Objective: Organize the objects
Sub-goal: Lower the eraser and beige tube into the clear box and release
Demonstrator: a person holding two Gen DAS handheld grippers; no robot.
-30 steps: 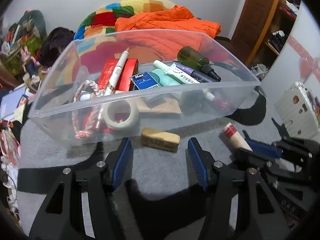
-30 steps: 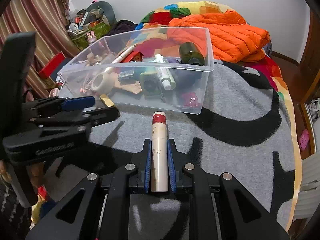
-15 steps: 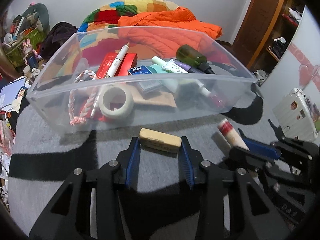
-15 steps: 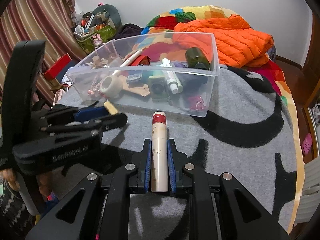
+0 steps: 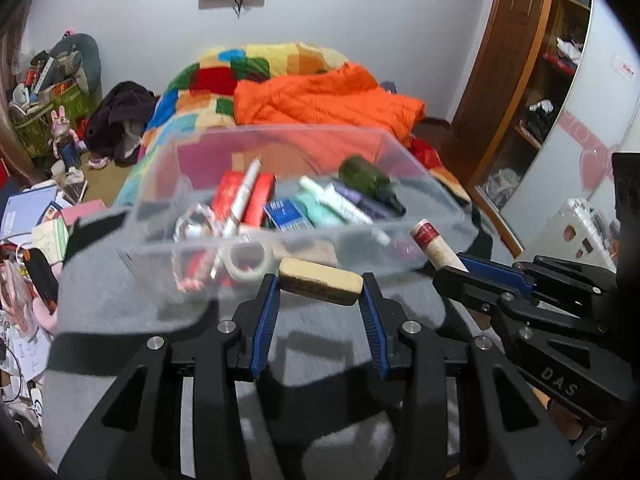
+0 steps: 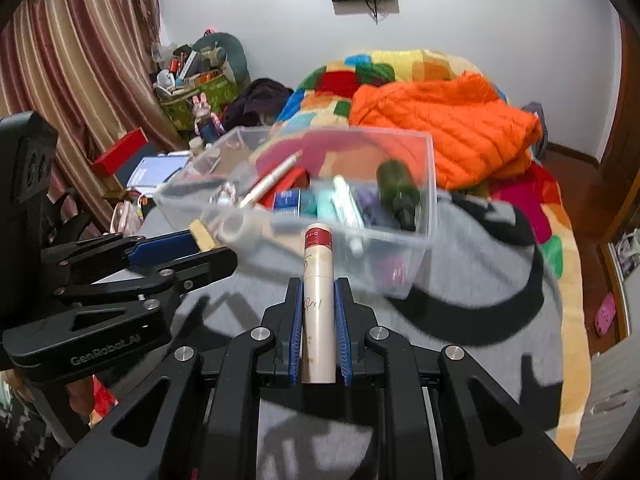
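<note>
- The tan rectangular eraser block (image 5: 321,286) sits crosswise between the blue-padded fingers of the left gripper (image 5: 320,294), clamped at both short ends and raised off the grey-and-black blanket (image 5: 120,300), just in front of the near wall of the clear plastic bin (image 5: 436,196).
- The cream cosmetic tube with a red band (image 6: 318,300) is gripped lengthwise by the right gripper (image 6: 319,300), its fingers closed tight on the tube's sides; the red-banded end points toward the bin and overlaps the near wall in the right wrist view.
- In the left wrist view the right gripper and its tube (image 5: 434,246) lie to the right, near the bin's right corner.
- Inside the bin lie a dark green bottle (image 5: 370,182) at the far right, a white pen (image 5: 244,196), red boxes (image 5: 262,198), a blue packet (image 5: 286,214), a teal tube (image 5: 318,210) and a roll of white tape (image 5: 248,260) at the near wall.
- Beyond the bin an orange quilted jacket (image 6: 444,128) rests on a multicoloured patchwork cover (image 6: 384,68).
- At the far left, striped curtains (image 6: 80,60) hang beside cluttered belongings.
</note>
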